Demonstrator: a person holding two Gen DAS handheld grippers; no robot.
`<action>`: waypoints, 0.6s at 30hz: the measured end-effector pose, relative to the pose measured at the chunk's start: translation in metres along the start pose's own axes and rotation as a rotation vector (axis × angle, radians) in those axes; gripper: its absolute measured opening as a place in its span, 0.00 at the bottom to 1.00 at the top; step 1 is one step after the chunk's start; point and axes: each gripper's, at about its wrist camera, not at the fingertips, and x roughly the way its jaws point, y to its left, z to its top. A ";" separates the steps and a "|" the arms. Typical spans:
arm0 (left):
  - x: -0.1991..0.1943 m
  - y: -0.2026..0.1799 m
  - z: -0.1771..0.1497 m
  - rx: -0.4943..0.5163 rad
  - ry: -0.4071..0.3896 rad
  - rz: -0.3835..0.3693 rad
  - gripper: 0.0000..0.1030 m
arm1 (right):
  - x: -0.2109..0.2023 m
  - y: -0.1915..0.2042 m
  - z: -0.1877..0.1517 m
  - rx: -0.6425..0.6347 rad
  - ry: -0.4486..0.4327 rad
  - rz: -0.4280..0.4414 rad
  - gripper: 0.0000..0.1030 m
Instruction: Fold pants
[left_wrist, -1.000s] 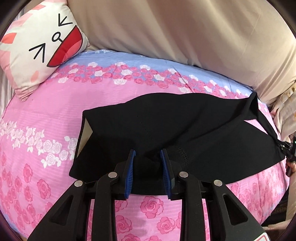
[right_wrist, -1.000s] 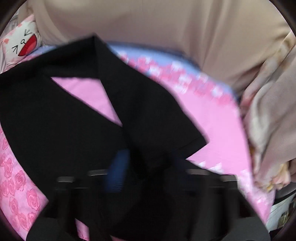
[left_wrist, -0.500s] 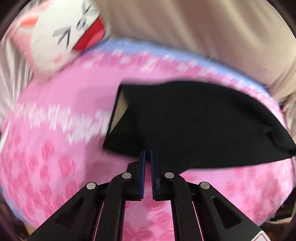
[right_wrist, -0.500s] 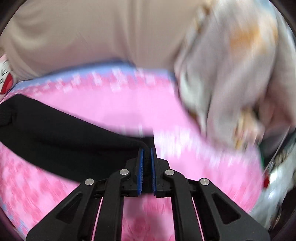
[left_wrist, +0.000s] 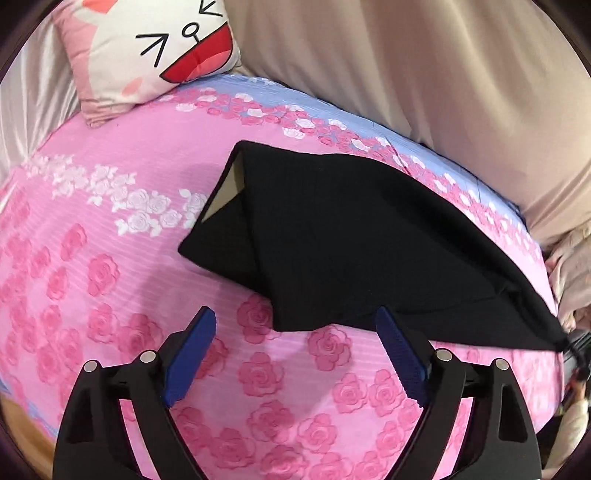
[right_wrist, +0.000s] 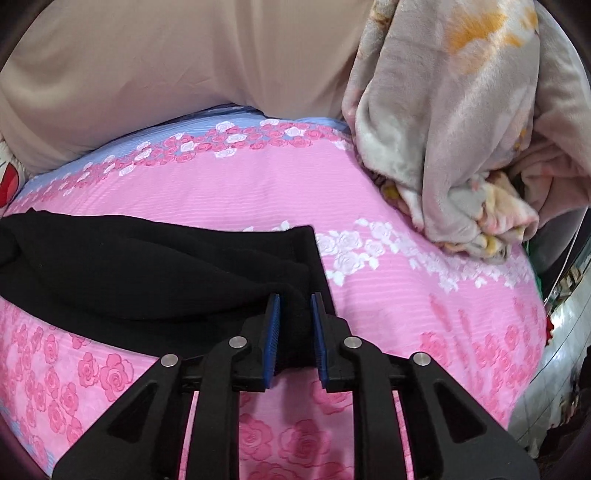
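Left side: a cartoon-face pillow (left_wrist: 159, 51) sits at the far corner of the pink rose-print bedsheet (left_wrist: 92, 229). The left gripper (left_wrist: 295, 332) stands wide and holds nothing; its right pad lies at the near hem of the black pants (left_wrist: 351, 236), its left pad over bare sheet.

Centre: the pants lie folded lengthwise across the bed, layers stacked, with a pale inner patch showing at the left end. The near edge is uneven, one layer jutting toward the camera.

Right side: the right gripper (right_wrist: 295, 314) is narrow, with the right end of the pants (right_wrist: 147, 273) bunched between its pads; whether it truly pinches cannot be told for certain. A plush blanket (right_wrist: 461, 129) is heaped beyond, well apart.

Judgement: the next fold appears to be end to end. To do it well, the left gripper should take both layers at the hem, and the edges should be squared before carrying one end over.
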 end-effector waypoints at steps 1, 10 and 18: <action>0.003 -0.001 0.000 -0.014 0.002 -0.011 0.84 | -0.002 0.000 -0.001 0.007 -0.002 0.004 0.17; 0.048 -0.016 0.017 0.078 0.166 0.021 0.23 | -0.021 0.006 -0.007 0.057 -0.024 -0.020 0.17; -0.014 0.010 0.119 0.146 0.008 0.086 0.24 | -0.043 0.015 0.000 0.114 -0.089 0.008 0.17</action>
